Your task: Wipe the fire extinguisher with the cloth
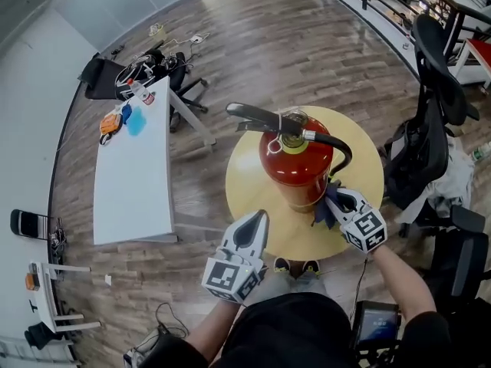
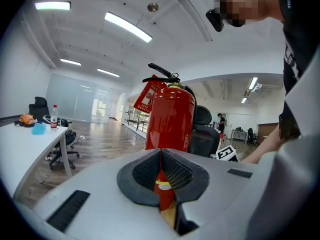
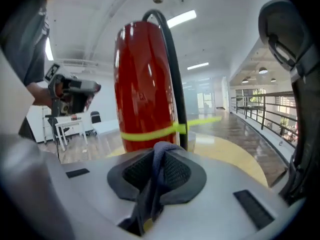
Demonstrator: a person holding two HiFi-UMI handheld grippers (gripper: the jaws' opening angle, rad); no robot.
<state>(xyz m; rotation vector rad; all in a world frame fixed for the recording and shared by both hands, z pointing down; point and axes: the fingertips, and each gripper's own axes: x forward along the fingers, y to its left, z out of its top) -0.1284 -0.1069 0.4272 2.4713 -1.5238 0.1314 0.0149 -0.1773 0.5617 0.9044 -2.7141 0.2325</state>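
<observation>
facing one fire extinguisher, two tools: right tool clamped on one cloth, left tool closed and empty.

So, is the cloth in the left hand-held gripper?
No, the right hand-held gripper pinches the cloth; the left hand-held gripper is empty.

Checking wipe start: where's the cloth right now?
The cloth is clamped in the right gripper, right of centre in the head view, beside the fire extinguisher on the yellow table.
</observation>
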